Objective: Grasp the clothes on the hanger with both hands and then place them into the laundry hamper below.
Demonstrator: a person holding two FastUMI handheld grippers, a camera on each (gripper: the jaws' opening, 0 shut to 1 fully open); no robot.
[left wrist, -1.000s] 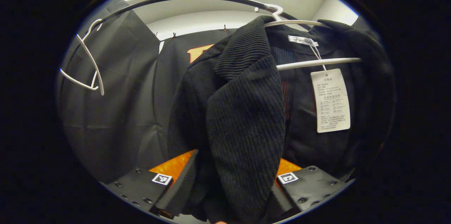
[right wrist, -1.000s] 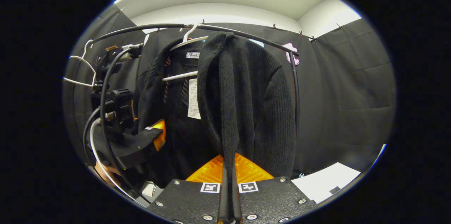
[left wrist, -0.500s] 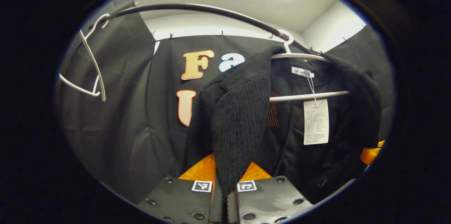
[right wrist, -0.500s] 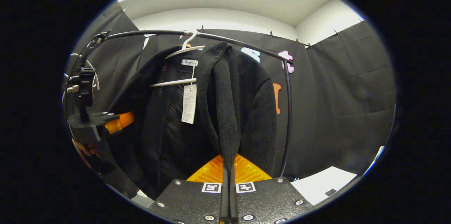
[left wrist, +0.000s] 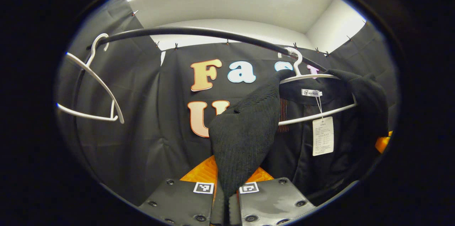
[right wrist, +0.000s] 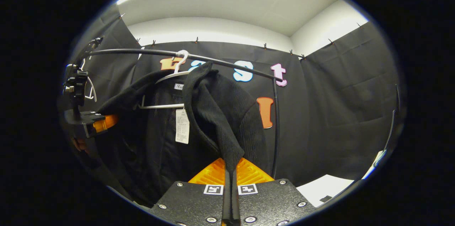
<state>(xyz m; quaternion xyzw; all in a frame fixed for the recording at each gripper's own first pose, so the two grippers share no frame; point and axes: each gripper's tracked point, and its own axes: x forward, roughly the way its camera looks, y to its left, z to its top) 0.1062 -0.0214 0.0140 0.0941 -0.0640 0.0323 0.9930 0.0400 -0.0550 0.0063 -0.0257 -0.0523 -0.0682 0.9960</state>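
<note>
Carrier = black rail [left wrist: 199,32], curved bar across the top of the booth; in right gripper view the rail [right wrist: 227,60] bends down into a post at its right end. Two white hangers hook on it. Hanger w/ jacket [left wrist: 312,76] sits toward rail's right end, tilted, hook over the bar; black knit jacket [left wrist: 249,130] draped on it, paper tag [left wrist: 322,136] dangling from the collar. Bare hanger [left wrist: 93,89] near the left end, well apart from the first, also tilted.

Right tongs [right wrist: 230,197]: black screwed plates, square black-white markers, ribbed orange wedge.
</note>
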